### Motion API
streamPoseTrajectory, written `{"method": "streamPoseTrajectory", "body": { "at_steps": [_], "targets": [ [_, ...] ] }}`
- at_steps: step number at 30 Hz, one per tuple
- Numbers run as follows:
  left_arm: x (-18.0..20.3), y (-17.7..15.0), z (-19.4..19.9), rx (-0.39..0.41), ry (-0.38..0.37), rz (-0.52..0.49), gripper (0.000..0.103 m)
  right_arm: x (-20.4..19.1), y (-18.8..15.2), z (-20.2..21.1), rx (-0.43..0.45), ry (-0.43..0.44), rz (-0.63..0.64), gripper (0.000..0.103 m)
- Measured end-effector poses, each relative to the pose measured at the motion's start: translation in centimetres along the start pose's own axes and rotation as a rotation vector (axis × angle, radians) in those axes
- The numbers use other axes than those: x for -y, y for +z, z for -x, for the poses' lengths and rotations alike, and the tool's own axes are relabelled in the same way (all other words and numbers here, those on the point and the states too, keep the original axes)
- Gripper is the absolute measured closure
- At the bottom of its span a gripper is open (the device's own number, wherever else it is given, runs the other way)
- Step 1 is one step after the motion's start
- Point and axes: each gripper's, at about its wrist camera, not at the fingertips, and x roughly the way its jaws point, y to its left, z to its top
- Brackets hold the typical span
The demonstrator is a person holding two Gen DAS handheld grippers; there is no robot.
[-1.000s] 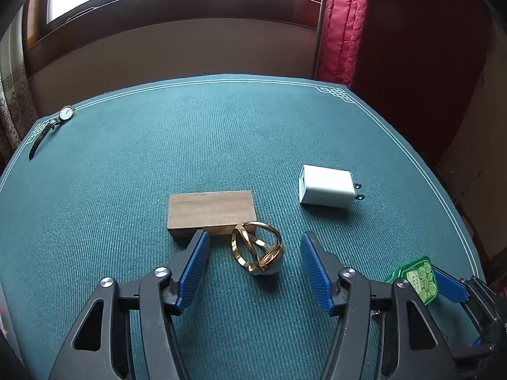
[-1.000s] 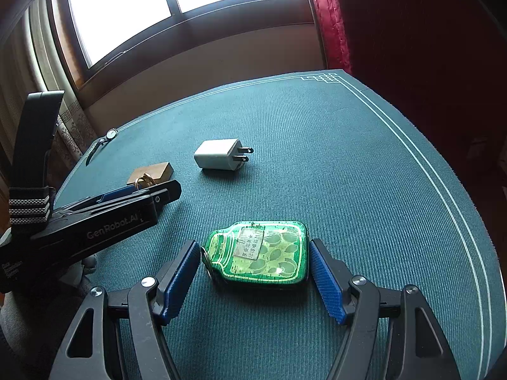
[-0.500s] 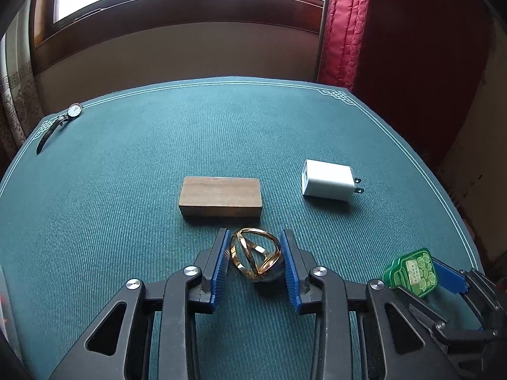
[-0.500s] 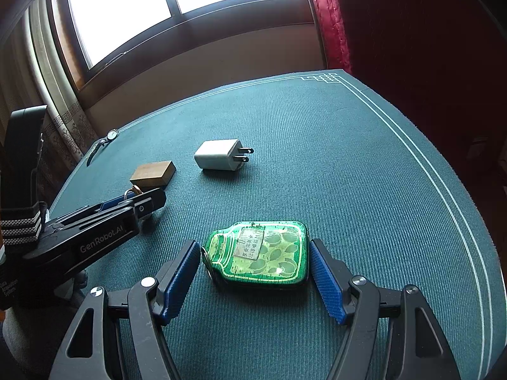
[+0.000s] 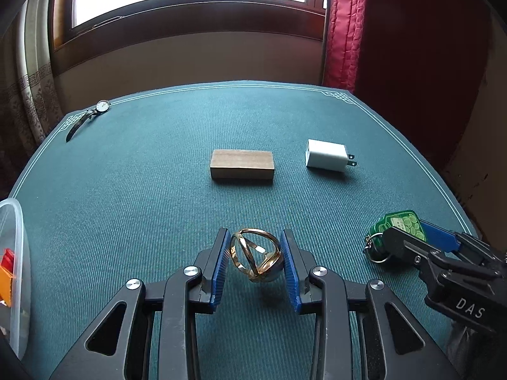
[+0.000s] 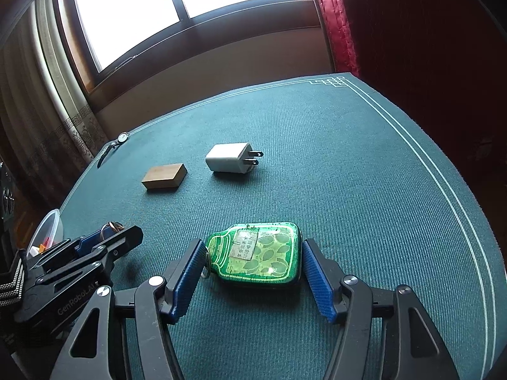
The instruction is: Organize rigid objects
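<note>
My left gripper (image 5: 255,255) is shut on a gold openwork ring ornament (image 5: 255,259), with a blue pad against each side. The ornament hangs a little above the green cloth, well short of the wooden block (image 5: 241,163). In the right wrist view only a bit of the ornament (image 6: 111,226) shows in the left gripper (image 6: 117,234). My right gripper (image 6: 253,248) is open, and its blue pads flank a green bottle-shaped keychain (image 6: 263,253) lying flat on the cloth. From the left wrist view, the keychain (image 5: 401,223) sits at the far right, between the right gripper's fingers (image 5: 402,243).
A white plug charger (image 5: 326,155) lies right of the block. A wristwatch (image 5: 95,110) rests at the far left corner of the green table (image 5: 142,221). A clear plastic container (image 5: 12,253) with orange and red pieces stands at the left edge. Red curtain hangs at the back right.
My left gripper shut on the gold ornament and drew it back, away from the wooden block. The right gripper and the green keychain have stayed put.
</note>
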Motion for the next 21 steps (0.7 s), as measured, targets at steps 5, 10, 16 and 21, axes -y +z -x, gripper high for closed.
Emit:
{"method": "streamPoseTrajectory", "body": {
  "at_steps": [5,10,16,21],
  "targets": [
    [-0.6,-0.7,1.2,0.006,0.007,0.01,0.07,-0.2,0.0,-0.3,-0.005,0.007,0.006,0.04],
    [-0.7,-1.0,2.3,0.016,0.007,0.017,0.07,-0.1,0.1,-0.5,-0.013,0.028,0.002,0.021],
    [-0.4,-1.1,3.3,0.036,0.004,0.02,0.07,-1.2,0.0,-1.1,-0.037,0.002,0.042,0.019],
    [-0.2,-1.6,3.3,0.026,-0.004,0.033,0.07,-1.6,0.0,-1.2,-0.044,-0.051,0.072,0.028]
  ]
}}
